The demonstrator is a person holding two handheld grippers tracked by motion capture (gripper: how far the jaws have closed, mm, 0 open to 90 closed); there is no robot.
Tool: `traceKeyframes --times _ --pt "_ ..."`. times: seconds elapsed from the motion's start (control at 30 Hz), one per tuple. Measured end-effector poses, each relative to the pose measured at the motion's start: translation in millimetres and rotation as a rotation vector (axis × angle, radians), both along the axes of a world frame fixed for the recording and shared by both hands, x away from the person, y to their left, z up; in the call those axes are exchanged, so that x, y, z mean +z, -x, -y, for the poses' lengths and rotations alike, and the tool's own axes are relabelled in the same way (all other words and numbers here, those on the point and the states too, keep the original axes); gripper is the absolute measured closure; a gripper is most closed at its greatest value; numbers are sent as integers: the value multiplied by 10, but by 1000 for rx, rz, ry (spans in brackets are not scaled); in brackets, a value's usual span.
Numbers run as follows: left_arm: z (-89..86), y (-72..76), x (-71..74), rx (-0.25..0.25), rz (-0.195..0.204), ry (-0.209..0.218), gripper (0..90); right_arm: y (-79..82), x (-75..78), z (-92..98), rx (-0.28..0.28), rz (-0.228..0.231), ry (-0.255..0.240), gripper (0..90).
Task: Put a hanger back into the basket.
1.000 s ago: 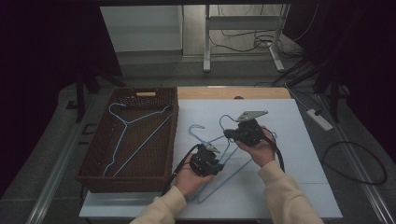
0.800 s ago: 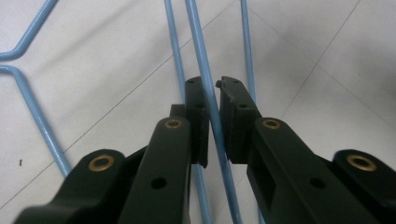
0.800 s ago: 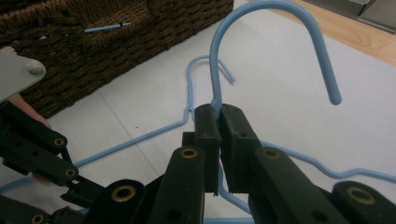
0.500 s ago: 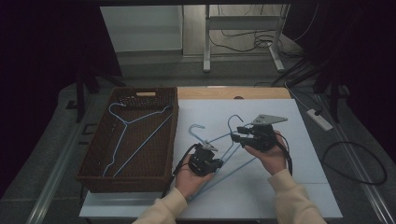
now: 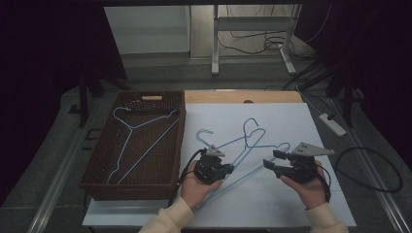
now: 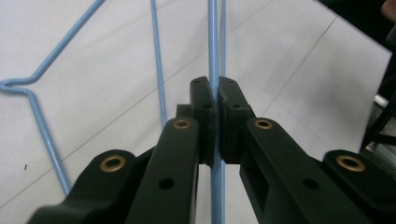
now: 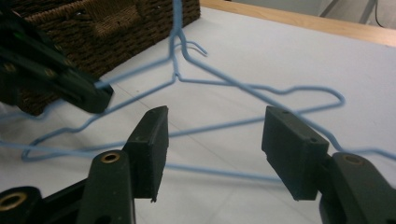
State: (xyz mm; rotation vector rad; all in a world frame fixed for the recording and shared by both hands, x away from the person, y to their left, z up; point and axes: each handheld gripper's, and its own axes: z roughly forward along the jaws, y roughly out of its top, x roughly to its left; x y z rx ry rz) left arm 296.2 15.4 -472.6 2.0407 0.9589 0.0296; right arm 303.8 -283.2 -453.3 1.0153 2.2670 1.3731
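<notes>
Blue wire hanger clamped in left tongs.

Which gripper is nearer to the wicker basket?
Left. The left gripper, shut on a blue hanger, sits just right of the wicker basket; the right gripper, jaws open, is farther right across the table.

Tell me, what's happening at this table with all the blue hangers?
A person holds a gripper in each hand. The left gripper is clamped on the wire of a blue hanger lying with others on the white table. The right gripper has just been opening, nothing between its jaws. Another hanger lies in the wicker basket.
</notes>
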Motion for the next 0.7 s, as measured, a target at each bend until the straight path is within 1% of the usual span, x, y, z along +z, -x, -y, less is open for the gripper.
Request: traceKeyframes --times 0.2,0.23,0.37,0.4,0.47,0.57,0.63,0.7 --pt "-22 23 86 -5 11 10 872 56 -48 134 -22 7 -10 408" --pt "-22 23 86 -5 11 10 872 60 -49 142 -24 8 -11 407" --pt "-87 38 180 5 27 27 873 86 -39 179 -28 15 -12 407" --pt "-87 38 180 5 27 27 872 86 -39 179 -28 15 -12 407" --pt "-145 41 234 9 32 40 872 98 -43 203 -32 17 -10 407" --pt "-222 51 308 20 37 62 872 97 -69 229 -38 6 -9 405" --pt "-284 65 380 24 50 75 872 89 -96 238 -41 -5 -8 405" --pt "-327 73 432 26 55 86 872 79 -112 244 -42 -13 -6 405"
